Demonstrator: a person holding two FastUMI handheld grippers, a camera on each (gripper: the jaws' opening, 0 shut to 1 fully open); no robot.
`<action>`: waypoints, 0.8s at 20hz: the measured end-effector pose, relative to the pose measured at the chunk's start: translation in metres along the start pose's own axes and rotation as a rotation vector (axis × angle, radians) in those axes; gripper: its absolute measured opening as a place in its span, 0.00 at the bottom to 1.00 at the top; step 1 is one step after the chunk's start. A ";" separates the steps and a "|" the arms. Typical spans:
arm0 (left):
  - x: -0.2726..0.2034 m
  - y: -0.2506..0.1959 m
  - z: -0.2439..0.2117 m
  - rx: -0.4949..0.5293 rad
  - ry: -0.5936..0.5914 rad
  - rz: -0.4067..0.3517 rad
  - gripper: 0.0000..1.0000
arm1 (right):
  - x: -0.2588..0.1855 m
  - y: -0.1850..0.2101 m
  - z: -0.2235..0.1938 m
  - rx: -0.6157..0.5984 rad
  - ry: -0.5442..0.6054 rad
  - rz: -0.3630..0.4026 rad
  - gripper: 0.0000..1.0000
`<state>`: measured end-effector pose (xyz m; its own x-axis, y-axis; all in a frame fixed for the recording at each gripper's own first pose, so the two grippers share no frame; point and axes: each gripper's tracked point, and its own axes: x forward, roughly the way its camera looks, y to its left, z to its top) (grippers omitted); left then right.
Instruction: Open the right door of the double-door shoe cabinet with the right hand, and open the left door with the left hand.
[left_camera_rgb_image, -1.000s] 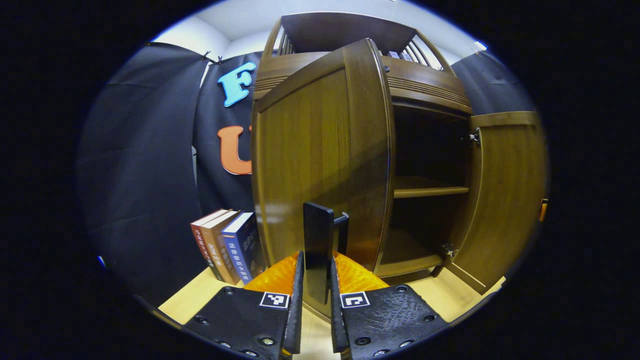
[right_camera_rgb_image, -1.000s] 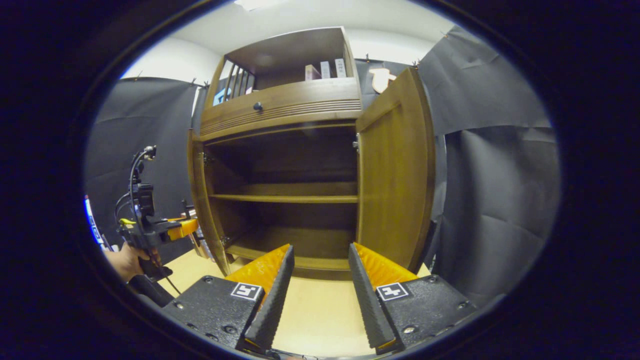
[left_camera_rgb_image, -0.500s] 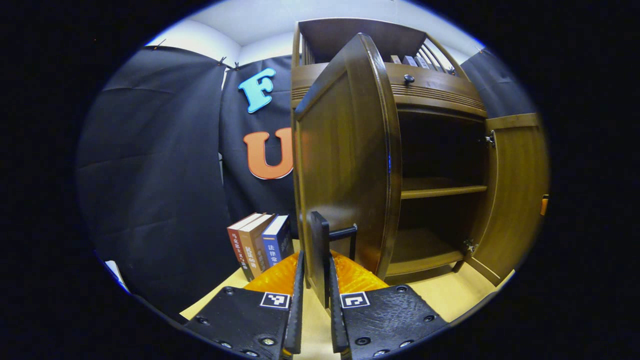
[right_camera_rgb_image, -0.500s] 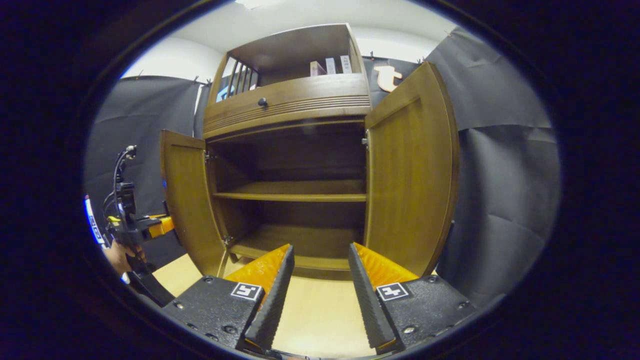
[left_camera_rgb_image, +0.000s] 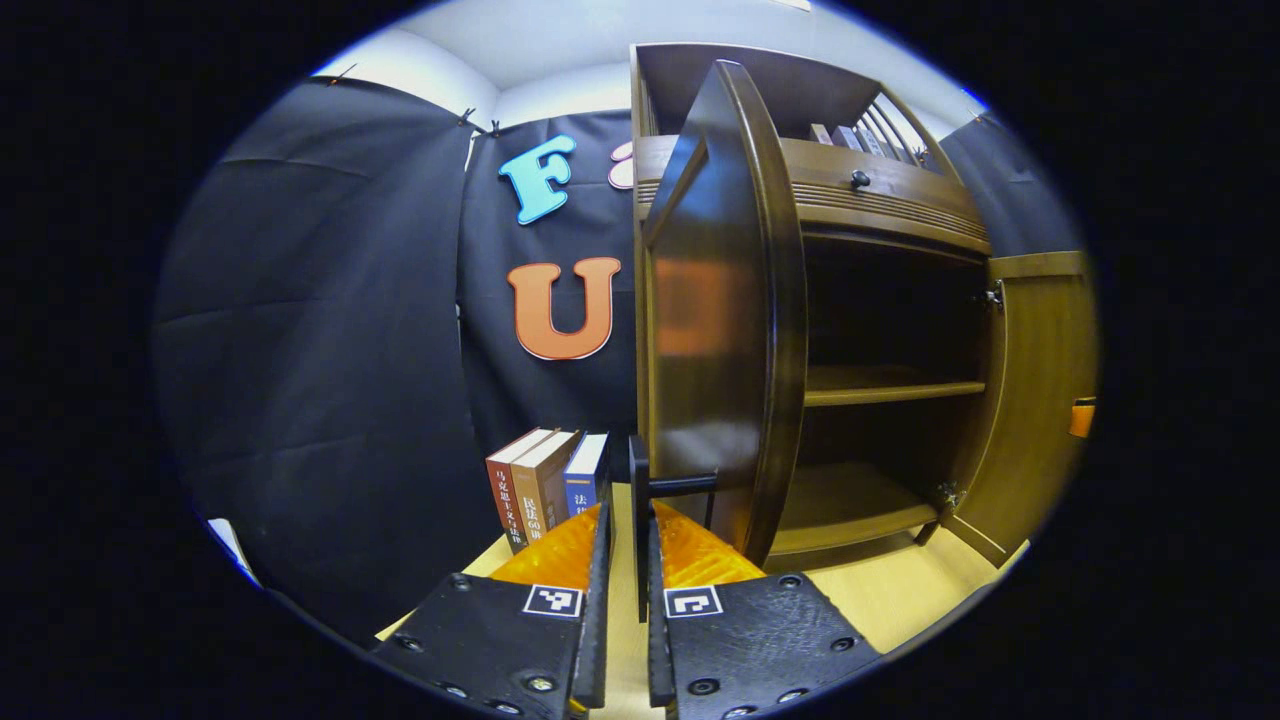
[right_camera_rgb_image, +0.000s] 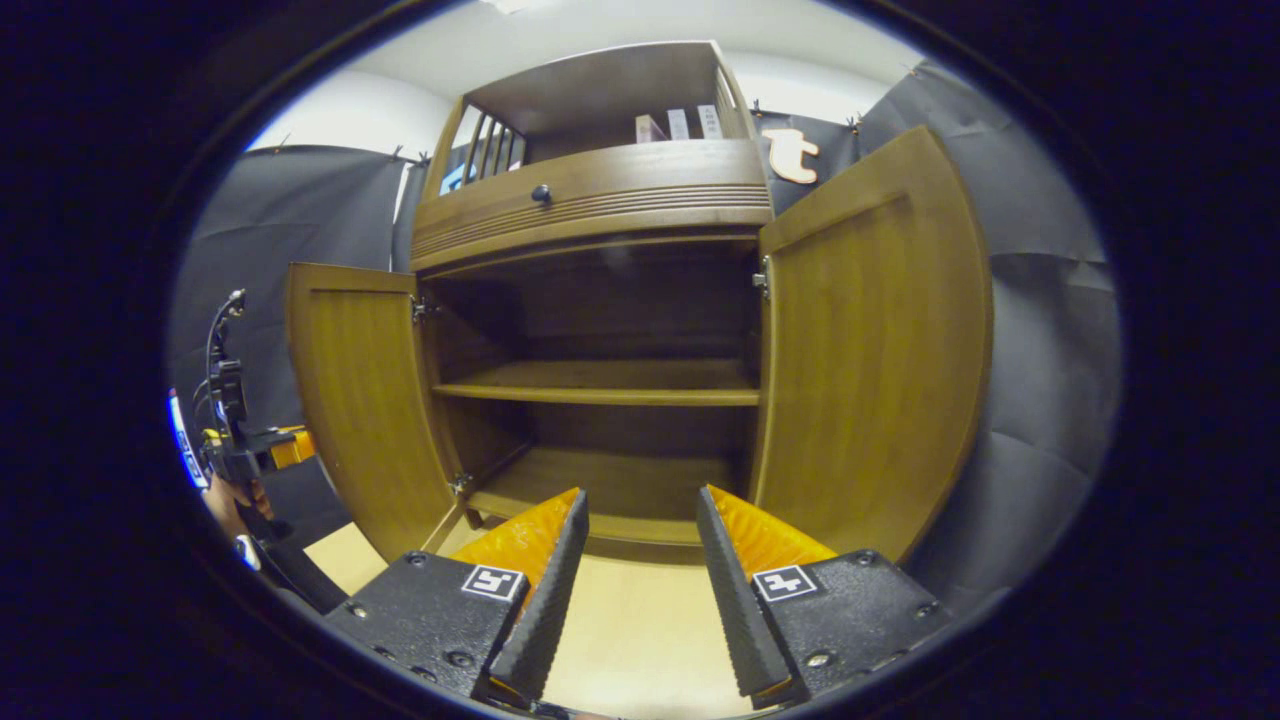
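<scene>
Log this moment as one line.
left gripper shut on left door handle | right gripper open, free | both doors open

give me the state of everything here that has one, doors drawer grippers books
left door: swung wide open
right door: swung wide open
left door handle: clamped between the fingers
left gripper: shut on the handle
right gripper: open, holding nothing
drawer: closed
books: upright beside the cabinet
</scene>
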<state>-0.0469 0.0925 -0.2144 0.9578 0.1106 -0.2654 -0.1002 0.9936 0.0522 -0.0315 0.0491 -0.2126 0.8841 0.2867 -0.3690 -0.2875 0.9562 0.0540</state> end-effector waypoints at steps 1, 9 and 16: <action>-0.001 0.003 0.000 -0.013 0.004 -0.009 0.16 | 0.003 0.003 0.000 -0.003 0.002 0.001 0.70; -0.008 0.032 -0.008 -0.058 0.046 -0.050 0.17 | 0.023 0.023 -0.005 -0.009 0.031 0.029 0.70; -0.012 0.047 -0.011 -0.040 0.078 -0.071 0.17 | 0.024 0.026 -0.001 -0.021 0.023 0.041 0.71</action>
<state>-0.0657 0.1379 -0.2193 0.9391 0.0402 -0.3414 -0.0454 0.9989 -0.0071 -0.0179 0.0808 -0.2212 0.8627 0.3237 -0.3885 -0.3312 0.9423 0.0498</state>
